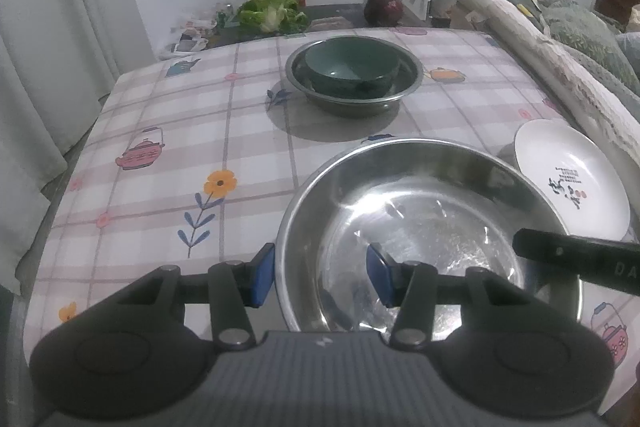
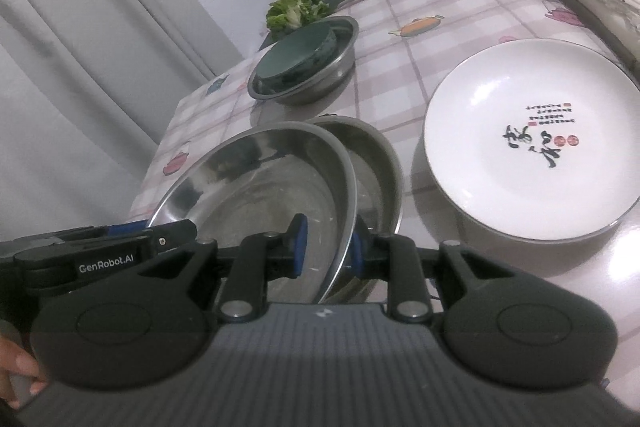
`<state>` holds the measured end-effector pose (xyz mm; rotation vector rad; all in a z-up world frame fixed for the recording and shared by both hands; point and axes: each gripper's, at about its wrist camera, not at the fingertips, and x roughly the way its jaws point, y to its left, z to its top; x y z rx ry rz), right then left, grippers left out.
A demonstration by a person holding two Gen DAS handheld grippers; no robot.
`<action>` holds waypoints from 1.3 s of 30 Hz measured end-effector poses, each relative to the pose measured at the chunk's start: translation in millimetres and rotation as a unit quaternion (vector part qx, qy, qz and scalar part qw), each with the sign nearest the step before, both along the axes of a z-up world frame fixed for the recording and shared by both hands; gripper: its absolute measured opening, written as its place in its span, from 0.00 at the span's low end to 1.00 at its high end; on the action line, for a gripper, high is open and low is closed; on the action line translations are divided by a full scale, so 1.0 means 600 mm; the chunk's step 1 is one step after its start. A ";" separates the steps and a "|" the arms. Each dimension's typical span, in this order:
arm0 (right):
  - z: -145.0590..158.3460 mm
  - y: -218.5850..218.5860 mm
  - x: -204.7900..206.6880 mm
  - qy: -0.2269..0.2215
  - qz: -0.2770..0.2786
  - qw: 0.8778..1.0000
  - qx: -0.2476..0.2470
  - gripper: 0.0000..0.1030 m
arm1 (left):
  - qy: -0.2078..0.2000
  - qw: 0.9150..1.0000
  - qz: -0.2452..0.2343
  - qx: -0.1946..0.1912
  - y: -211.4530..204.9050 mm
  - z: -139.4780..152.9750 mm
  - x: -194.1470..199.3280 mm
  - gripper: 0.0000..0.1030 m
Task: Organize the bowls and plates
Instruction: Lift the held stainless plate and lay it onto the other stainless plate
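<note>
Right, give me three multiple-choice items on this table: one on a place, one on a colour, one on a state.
1. Where is the green bowl?
A. on the white plate
B. inside the far steel bowl
C. alone on the tablecloth

2. What colour are the tool pads?
A. red
B. yellow
C. blue

3. How does the steel dish in the right tool sit?
A. tilted, one edge raised
B. upside down
C. flat on the cloth

Answers:
1 B: the green bowl nests in the far steel bowl.
2 C: the pads are blue.
3 A: the right tool clamps the rim of the steel dish, which slants above a second dish.
</note>
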<state>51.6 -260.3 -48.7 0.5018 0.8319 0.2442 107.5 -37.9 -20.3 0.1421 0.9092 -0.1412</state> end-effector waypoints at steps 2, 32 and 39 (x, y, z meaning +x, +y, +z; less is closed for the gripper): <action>-0.002 -0.005 -0.001 0.000 -0.002 1.000 0.002 0.23 | 0.002 1.000 -0.002 0.003 -0.006 -0.002 0.000 0.48; -0.013 -0.012 0.004 0.012 -0.005 1.000 -0.004 0.25 | 0.008 1.000 -0.009 0.018 -0.020 -0.026 0.000 0.50; -0.008 -0.016 0.002 0.009 -0.010 1.000 -0.012 0.32 | -0.009 0.999 -0.019 0.026 -0.024 -0.014 -0.009 0.56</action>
